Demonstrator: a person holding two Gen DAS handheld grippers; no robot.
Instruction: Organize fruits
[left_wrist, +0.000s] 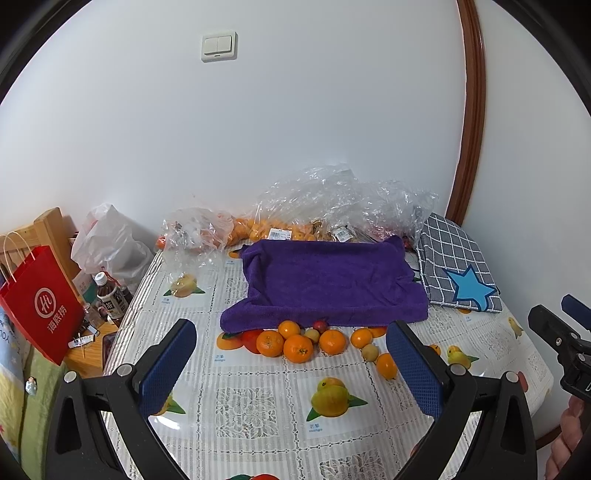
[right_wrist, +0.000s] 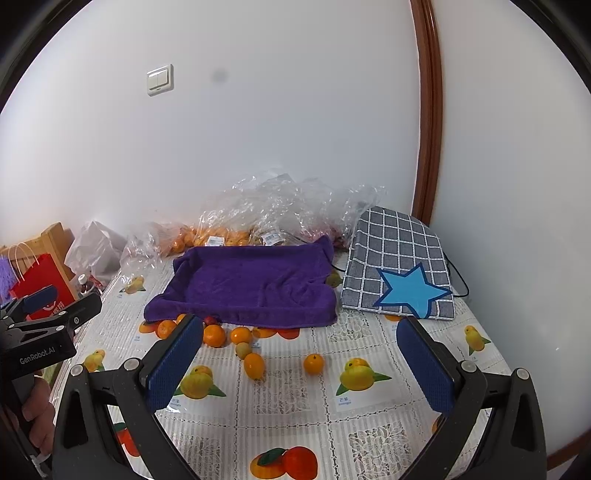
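We see a table covered by a white lace-patterned, fruit-printed cloth (right_wrist: 284, 398). A purple towel-lined tray (right_wrist: 255, 284) sits mid-table, loose oranges (left_wrist: 297, 348) along its near edge, a grey checked cushion with a blue star (right_wrist: 399, 266) at the far right corner, and clear plastic fruit bags (left_wrist: 332, 206) along the far edge.

Left claw (left_wrist: 291, 365), right claw (right_wrist: 299, 365): black frames, blue textured pads, silver screws

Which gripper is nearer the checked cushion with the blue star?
Right. The right gripper is aimed just left of the checked cushion; the left gripper is further left, aimed at the oranges.
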